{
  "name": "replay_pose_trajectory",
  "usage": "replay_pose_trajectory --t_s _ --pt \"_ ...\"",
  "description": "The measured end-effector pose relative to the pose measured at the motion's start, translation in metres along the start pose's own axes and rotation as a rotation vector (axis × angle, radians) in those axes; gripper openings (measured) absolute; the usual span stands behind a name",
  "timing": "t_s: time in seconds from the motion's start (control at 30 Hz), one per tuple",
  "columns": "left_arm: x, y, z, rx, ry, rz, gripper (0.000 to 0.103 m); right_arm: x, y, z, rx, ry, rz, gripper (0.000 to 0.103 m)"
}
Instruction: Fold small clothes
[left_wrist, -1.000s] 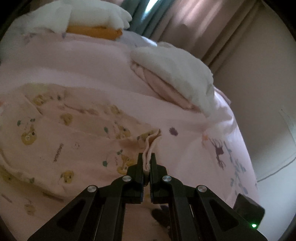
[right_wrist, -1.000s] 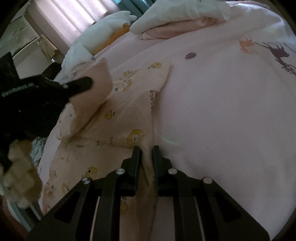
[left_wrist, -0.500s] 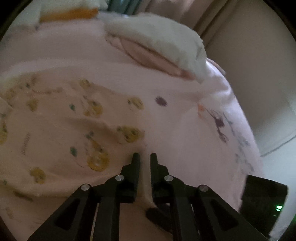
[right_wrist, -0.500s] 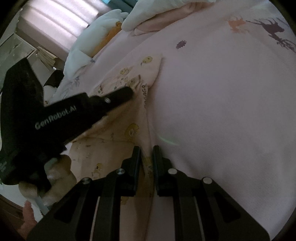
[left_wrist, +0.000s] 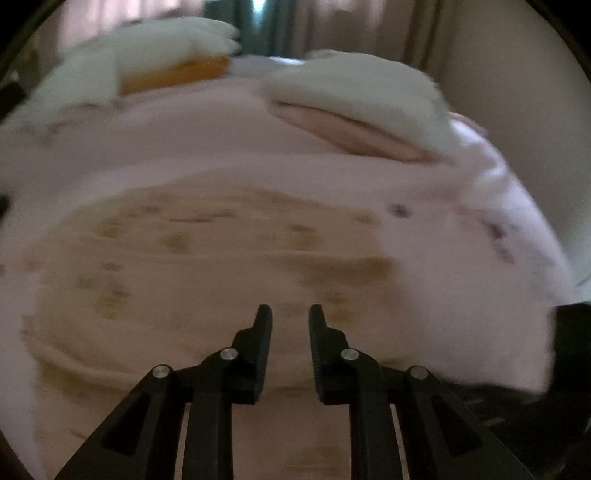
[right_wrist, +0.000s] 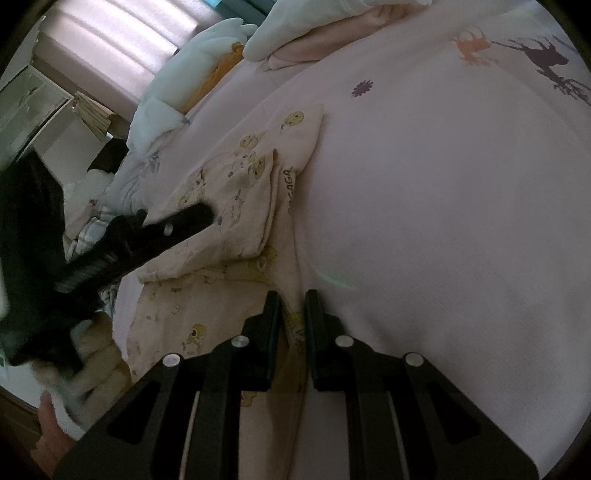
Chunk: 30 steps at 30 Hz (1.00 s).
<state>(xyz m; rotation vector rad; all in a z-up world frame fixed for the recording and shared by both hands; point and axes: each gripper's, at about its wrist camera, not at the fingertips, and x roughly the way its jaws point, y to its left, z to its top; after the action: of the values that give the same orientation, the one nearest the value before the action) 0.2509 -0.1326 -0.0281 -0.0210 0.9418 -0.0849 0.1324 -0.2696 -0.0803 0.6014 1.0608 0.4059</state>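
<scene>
Left gripper (left_wrist: 290, 317) now free, garment (left_wrist: 207, 280) blurred

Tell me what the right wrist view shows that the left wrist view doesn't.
Only the right wrist view shows the left gripper from outside, over the folded flap, plus the right gripper with fabric between its fingers. Only the left wrist view, blurred, shows the left gripper's open, empty gap. Both show the duck-print garment, pink bedsheet and white pillows.

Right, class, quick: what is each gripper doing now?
Left gripper: open, holding nothing.
Right gripper: shut on the chick-print baby garment.
</scene>
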Motion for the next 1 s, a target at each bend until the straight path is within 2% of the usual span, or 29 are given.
replay_pose_trajectory --t_s 0.07,0.17,0.27,0.3,0.33,0.37,0.4,0.47,0.6,0.67,0.7,0.87,0.93,1.0 --pt "0.000 0.032 0.003 -0.029 -0.006 0.076 0.016 0.000 0.000 0.000 -0.008 -0.001 -0.007 0.013" --pt "0.002 0.093 0.011 -0.176 0.022 0.086 0.016 0.000 0.002 0.000 -0.023 -0.002 -0.019 0.013" --pt "0.015 0.146 0.007 -0.304 0.092 0.105 0.016 0.000 0.004 0.000 -0.039 -0.002 -0.028 0.013" --pt "0.019 0.158 0.003 -0.336 0.104 0.080 0.013 0.000 0.004 0.000 -0.041 -0.002 -0.030 0.013" --pt "0.020 0.172 -0.003 -0.371 0.093 0.012 0.013 0.001 0.004 0.001 -0.043 -0.001 -0.031 0.013" --pt "0.018 0.179 -0.008 -0.388 0.073 -0.024 0.009 0.001 0.003 0.001 -0.044 -0.001 -0.032 0.013" --pt "0.016 0.185 -0.013 -0.391 0.053 -0.038 0.005 0.001 0.003 0.001 -0.046 -0.001 -0.033 0.013" --pt "0.012 0.186 -0.022 -0.359 0.020 -0.047 0.005 0.001 0.004 0.002 -0.051 0.000 -0.035 0.013" --pt "0.003 0.172 -0.030 -0.252 -0.022 0.000 0.005 -0.002 0.016 0.005 -0.108 -0.018 -0.085 0.016" --pt "0.001 0.171 -0.033 -0.259 -0.029 -0.003 0.005 -0.010 0.027 0.005 -0.162 -0.085 -0.137 0.028" --pt "0.000 0.175 -0.034 -0.276 -0.033 -0.018 0.005 -0.017 0.033 0.007 -0.182 -0.138 -0.141 0.029" --pt "0.008 0.185 -0.039 -0.355 -0.055 -0.120 0.005 -0.025 0.042 0.013 -0.158 -0.271 -0.052 0.040" --pt "0.011 0.187 -0.039 -0.381 -0.056 -0.149 0.005 -0.007 0.048 0.014 -0.193 -0.244 -0.043 0.041" --pt "0.013 0.190 -0.040 -0.401 -0.058 -0.174 0.005 0.013 0.055 0.012 -0.228 -0.183 -0.095 0.040"
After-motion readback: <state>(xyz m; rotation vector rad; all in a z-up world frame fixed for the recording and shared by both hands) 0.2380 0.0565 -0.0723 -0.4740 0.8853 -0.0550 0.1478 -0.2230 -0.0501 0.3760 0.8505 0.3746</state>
